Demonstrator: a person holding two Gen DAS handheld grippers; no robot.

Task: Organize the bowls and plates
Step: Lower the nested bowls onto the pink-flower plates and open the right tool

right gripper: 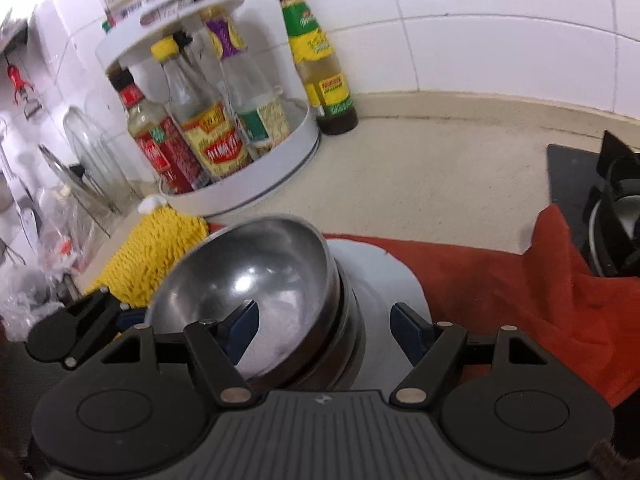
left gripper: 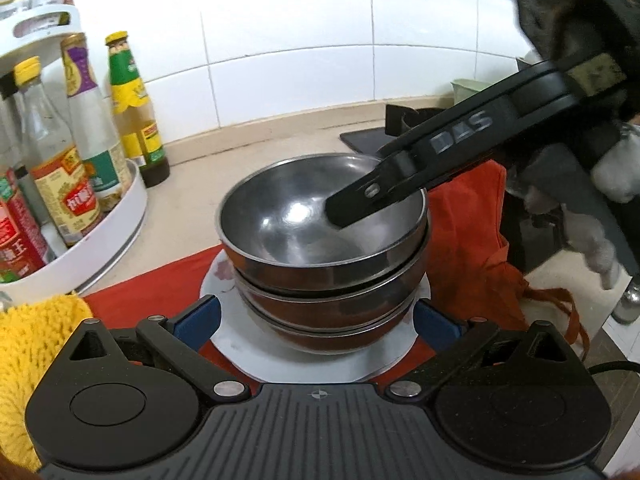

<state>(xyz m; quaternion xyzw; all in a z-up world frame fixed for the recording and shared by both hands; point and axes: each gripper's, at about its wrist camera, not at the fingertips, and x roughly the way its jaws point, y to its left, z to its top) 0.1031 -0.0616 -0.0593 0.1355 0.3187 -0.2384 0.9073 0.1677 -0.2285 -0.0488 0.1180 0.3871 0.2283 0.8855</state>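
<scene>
Spanning beige countertop (right gripper: 420, 168), red cloth (right gripper: 500, 280) meets white-tiled wall (right gripper: 480, 52).

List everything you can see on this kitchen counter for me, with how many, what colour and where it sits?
Steel bowls: at least three, silver, nested in a stack on the plate.
Plate: one, white, under the stack, on the red cloth.
Red cloth: one, spread on the counter, bunched toward the stove.
Yellow mop-like cloth: one, beside the plate.
Condiment rack: one, white, two-tier, holding several bottles, against the tiled wall.
Green-labelled bottle: one, standing next to the rack.
Stove: black, at the far side.
Left gripper: open, fingers either side of the stack's base.
Right gripper: open, one finger inside the top bowl.
</scene>
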